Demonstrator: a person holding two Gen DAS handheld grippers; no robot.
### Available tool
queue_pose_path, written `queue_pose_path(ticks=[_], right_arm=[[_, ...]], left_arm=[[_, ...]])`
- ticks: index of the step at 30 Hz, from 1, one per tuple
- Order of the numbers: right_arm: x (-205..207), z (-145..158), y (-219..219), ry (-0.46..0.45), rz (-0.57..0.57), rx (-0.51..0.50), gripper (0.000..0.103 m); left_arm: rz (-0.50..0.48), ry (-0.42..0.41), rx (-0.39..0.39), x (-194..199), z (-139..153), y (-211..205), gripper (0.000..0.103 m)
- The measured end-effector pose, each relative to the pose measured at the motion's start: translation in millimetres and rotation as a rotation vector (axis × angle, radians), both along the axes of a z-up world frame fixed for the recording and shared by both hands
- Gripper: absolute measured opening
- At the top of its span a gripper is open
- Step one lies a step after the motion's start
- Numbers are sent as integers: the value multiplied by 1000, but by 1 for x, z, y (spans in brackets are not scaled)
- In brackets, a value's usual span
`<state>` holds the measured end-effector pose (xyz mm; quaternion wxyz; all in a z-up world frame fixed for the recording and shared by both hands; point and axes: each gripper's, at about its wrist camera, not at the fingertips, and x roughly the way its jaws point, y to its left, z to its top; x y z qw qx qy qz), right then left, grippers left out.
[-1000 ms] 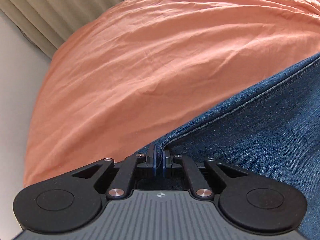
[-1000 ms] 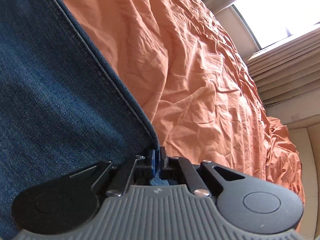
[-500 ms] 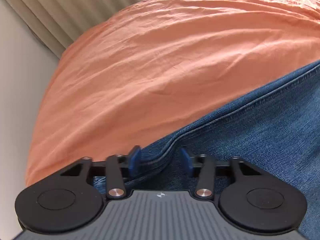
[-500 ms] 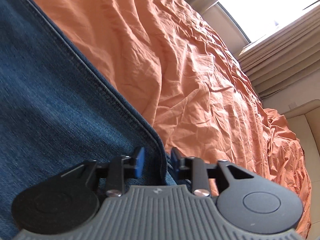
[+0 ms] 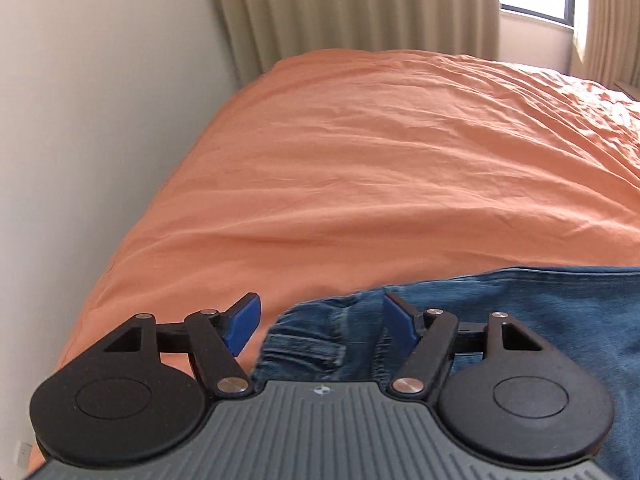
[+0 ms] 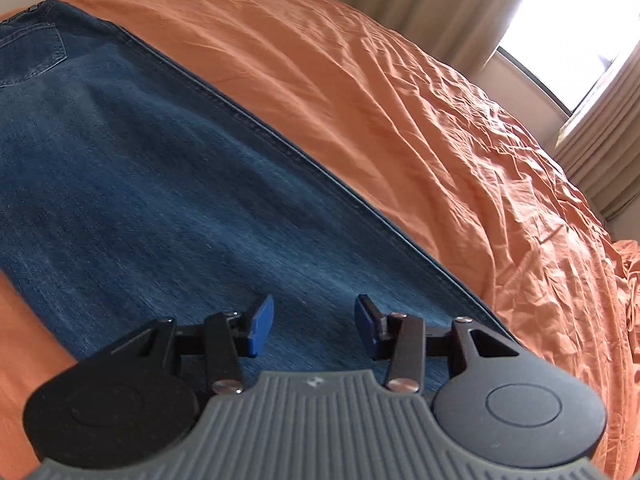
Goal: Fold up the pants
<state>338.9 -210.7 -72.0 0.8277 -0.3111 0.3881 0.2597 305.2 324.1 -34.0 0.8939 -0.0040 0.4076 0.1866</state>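
The left gripper (image 5: 318, 326) is spread wide, its blue fingertip pads (image 5: 240, 322) well apart and holding nothing. Directly below and between them lies the bunched hem end of the blue denim pants (image 5: 520, 320), with the rest of the cloth running off to the gripper's right. Ahead of it stretches the bed with the wrinkled orange cover (image 5: 380, 160), with a pale wall (image 5: 80, 120) to its left and beige pleated curtains (image 5: 352, 4) beyond.

The right gripper (image 6: 314, 326) is likewise spread, empty, hovering over the pants, which lie flat on the bed and extend ahead and to its left, a back pocket (image 6: 32, 52) at the far end. The long seamed edge (image 6: 280, 136) runs diagonally ahead of the right pad. A bright window (image 6: 572, 40) sits ahead and right.
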Motion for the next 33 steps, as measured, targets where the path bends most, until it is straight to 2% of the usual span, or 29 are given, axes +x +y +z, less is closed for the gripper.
queue_pose_path(ticks=[5, 9, 12, 13, 14, 16, 18, 19, 20, 24, 26, 28, 30, 33], right_arm=[[3, -7, 25, 22, -23, -1, 41], [7, -12, 34, 29, -34, -25, 41], [14, -16, 36, 33, -43, -44, 42], [15, -17, 37, 33, -46, -49, 42], [15, -18, 39, 32, -49, -56, 42], [17, -20, 42, 25, -52, -67, 43], [18, -21, 42, 21, -56, -75, 44], [17, -21, 43, 17, -58, -77, 44], [16, -21, 44, 14, -60, -79, 44], [8, -21, 45, -6, -67, -91, 44], [8, -22, 47, -8, -80, -94, 44], [9, -23, 50, -8, -90, -103, 44], [7, -21, 52, -9, -93, -122, 44], [3, -16, 54, -10, -97, -136, 44]], left_arm=[[64, 0, -211, 1, -39, 44, 87], [98, -5, -322, 10, -75, 62, 91], [109, 14, -362, 19, -92, 65, 92], [106, 19, -366, 22, -94, 65, 89], [87, 24, -363, 24, -93, 63, 78], [51, 34, -308, 27, -87, 53, 65], [8, 46, -198, 27, -76, 35, 53], [-11, 38, -142, 24, -69, 26, 44], [-40, 23, -101, 21, -61, 19, 28], [-145, -38, 85, 8, -31, -8, 25], [-143, 11, 122, 16, -37, -7, 25], [-131, 87, 130, 26, -58, -4, 26], [-130, 124, 157, 33, -74, -7, 32], [-108, 131, 196, 39, -70, -12, 52]])
